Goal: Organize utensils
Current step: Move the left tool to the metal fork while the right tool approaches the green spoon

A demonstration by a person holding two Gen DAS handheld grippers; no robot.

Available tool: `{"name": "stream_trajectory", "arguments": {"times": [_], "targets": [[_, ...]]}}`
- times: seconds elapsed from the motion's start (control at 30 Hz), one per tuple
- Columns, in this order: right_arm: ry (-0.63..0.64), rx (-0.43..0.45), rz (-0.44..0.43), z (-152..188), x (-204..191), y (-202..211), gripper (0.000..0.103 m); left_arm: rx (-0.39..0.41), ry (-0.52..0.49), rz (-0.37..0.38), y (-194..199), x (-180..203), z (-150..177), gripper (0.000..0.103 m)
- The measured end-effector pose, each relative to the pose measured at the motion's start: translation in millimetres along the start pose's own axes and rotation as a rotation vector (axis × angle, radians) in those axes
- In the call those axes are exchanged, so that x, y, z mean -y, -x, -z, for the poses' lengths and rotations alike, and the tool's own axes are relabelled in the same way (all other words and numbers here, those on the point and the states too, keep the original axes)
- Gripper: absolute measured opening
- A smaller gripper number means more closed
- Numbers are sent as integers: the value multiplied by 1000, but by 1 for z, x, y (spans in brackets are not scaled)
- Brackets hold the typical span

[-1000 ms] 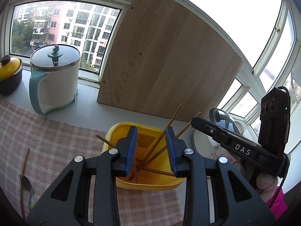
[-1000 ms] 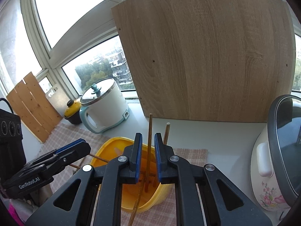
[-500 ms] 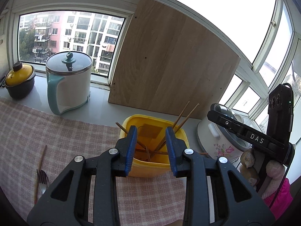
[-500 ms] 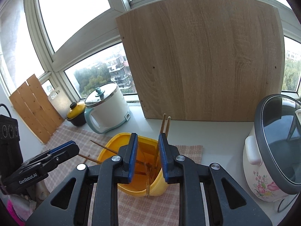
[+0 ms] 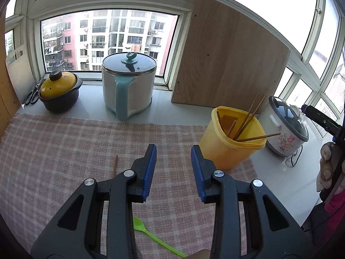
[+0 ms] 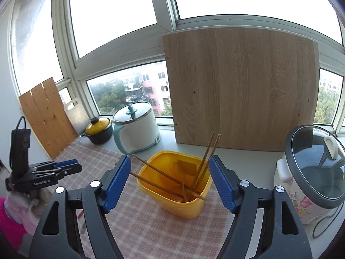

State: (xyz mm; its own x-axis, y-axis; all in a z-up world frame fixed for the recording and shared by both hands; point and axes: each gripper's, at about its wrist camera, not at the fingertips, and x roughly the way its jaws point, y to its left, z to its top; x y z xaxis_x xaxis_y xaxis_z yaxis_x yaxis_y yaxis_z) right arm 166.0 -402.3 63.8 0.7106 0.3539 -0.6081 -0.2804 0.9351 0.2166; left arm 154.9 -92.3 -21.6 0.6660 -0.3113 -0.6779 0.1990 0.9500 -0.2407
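**Operator:** Between my left gripper pads there is only checked cloth; the jaws stand apart and hold nothing. My right gripper is likewise spread wide and empty, and it frames the yellow holder from the near side.

**Checker:** Location of the utensils?

**Operator:** Several chopsticks stand or lean inside the holder. One wooden stick lies on the cloth just left of my left gripper. A green spoon lies on the cloth beneath it, partly hidden by the gripper body.

**Checker:** Hazards from this position?

**Operator:** Three, in my judgement. First, the leaning chopsticks project past the holder's rim; a finger passing close can catch one and lever it out, or tip the holder. Second, the stick and spoon lie flat on fabric; a shallow closure can pinch the cloth as well and drag it, which shifts the holder standing on it. Third, the rice cooker stands just beside the holder, so a wide approach from that side risks contact.
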Motion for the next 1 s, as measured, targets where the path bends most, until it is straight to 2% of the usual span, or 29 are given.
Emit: {"name": "stream_trajectory", "arguments": {"times": [0.2,0.43,0.63,0.9,1.0], "targets": [[46,-24,-9,9,-42,-2,81,-57,33,-27,2,-56,19,33],[58,-99,-29,31,-82,-17,81,-141,52,-6,-12,-94,43,33],[15,-203,-30,62,-100,-41,81,-217,48,49,-28,-103,66,33],[-5,-339,-47,109,-122,-69,81,-315,12,112,-45,-92,99,33],[32,-397,-64,123,-131,-83,81,-341,15,119,-52,-88,110,26]]}}
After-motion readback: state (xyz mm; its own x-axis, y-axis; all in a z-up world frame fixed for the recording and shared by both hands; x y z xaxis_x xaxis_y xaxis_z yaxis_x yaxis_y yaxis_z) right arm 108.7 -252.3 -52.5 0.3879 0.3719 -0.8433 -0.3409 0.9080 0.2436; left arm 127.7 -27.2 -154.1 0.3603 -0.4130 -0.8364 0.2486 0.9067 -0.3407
